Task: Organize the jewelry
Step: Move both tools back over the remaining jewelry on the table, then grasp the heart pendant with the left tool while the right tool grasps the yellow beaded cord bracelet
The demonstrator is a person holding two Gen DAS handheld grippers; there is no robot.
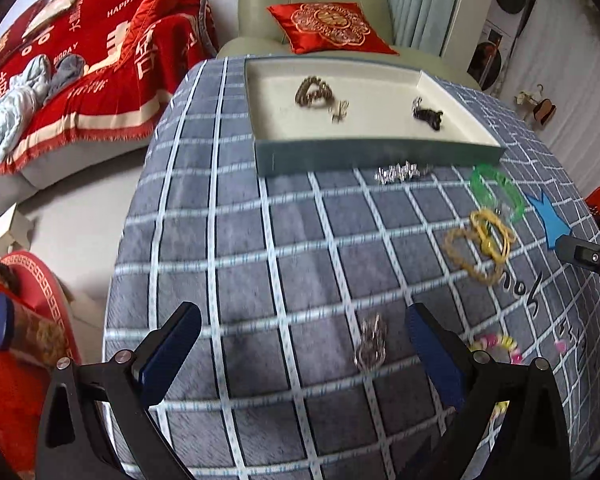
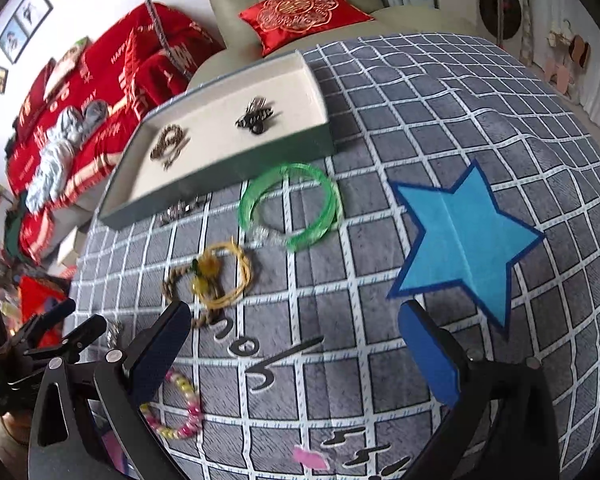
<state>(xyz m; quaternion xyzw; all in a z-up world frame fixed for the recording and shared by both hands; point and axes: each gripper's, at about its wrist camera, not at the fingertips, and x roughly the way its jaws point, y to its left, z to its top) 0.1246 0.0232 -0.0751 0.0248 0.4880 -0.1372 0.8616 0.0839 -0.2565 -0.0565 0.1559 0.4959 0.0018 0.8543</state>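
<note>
Light: bright, even daylight, soft faint shadows.
Blur: motion smear on jewelry ahead of each hand-held gripper; tray edges soft.
Distortion: strong fisheye bending, dark corners in both views.

- The tablecloth (image 2: pixel 440 128) is grey-blue, crossed by a white grid, with black lettering low in the frame.
- A star patch (image 2: pixel 460 240), right of centre, is light blue edged in darker blue.
- The tray (image 1: pixel 380 152) is cream inside, teal outside.
- The bangle (image 2: pixel 292 208) is translucent green.
- A cord bracelet (image 2: pixel 224 276) is yellow (a brownish one overlaps it).
- The bead bracelet (image 2: pixel 176 420), lower left, alternates pink and pale yellow.
- The cushion (image 1: pixel 328 26) up top is red with gold embroidery.
</note>
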